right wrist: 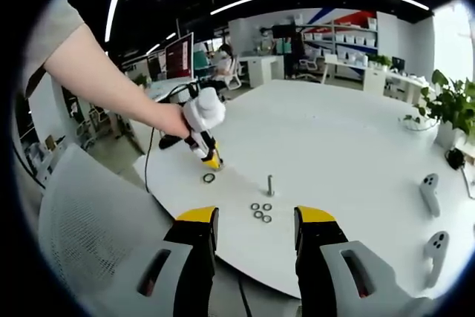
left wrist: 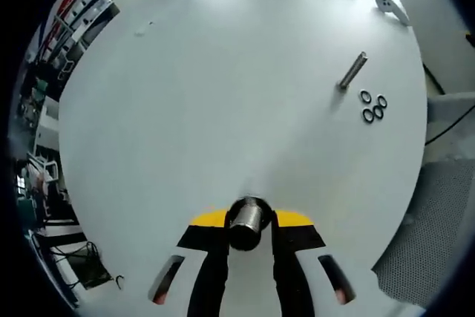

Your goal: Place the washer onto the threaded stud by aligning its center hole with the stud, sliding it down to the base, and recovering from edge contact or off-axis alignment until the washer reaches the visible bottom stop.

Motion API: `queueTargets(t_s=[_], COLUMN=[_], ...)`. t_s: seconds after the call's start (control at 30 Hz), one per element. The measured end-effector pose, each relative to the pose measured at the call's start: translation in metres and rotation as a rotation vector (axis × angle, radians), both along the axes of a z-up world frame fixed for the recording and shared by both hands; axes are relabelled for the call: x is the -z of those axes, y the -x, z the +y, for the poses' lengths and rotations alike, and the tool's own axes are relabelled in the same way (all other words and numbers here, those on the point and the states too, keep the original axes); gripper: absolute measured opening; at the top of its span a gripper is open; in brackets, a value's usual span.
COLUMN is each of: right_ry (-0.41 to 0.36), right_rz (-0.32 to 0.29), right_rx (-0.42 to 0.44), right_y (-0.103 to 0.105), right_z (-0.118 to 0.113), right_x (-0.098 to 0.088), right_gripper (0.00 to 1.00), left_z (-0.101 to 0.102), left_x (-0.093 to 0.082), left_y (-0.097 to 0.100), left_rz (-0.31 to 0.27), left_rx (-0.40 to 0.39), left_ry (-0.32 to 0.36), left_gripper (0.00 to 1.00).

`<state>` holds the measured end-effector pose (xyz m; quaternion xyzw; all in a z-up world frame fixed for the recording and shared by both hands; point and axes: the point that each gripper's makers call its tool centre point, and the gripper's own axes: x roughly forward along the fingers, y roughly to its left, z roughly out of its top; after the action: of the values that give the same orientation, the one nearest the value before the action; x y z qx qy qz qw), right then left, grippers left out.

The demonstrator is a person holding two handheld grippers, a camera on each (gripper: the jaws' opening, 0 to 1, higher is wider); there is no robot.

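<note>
While the left gripper (right wrist: pixel 211 159) pinches a washer (left wrist: pixel 247 222) near the table (left wrist: pixel 223 94) edge, the right gripper (right wrist: pixel 256 231) waits spread; next, carrying it to the stud (right wrist: pixel 270 185).

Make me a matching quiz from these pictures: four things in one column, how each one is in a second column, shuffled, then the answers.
Things:
1. threaded stud
2. washers
3. right gripper
4. left gripper

States:
A. jaws open, nothing between them
B. standing upright on the table
C. closed on a shiny metal piece
D. lying flat in a cluster near the stud

Pairs: 1-B, 2-D, 3-A, 4-C
</note>
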<state>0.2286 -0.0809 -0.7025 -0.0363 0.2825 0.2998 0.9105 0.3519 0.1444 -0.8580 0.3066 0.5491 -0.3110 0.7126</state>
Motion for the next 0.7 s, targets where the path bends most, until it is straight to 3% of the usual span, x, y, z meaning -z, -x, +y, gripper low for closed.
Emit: queueTargets(t_s=[0.33,0.7], right_ry=[0.002,-0.024], right_rz=[-0.001,-0.019], right_rx=[-0.006,-0.027], right_y=[0.0,0.002], right_z=[0.001,0.006], right_x=[0.0,-0.006], right_gripper=[0.43,0.42], left_z=[-0.002,0.004], left_x=[-0.005,-0.026], left_y=[-0.001,0.004], left_rz=[-0.01,-0.058], left_rx=[-0.06,-0.186], left_ry=[0.022,0.064], left_gripper=[0.21,0.26])
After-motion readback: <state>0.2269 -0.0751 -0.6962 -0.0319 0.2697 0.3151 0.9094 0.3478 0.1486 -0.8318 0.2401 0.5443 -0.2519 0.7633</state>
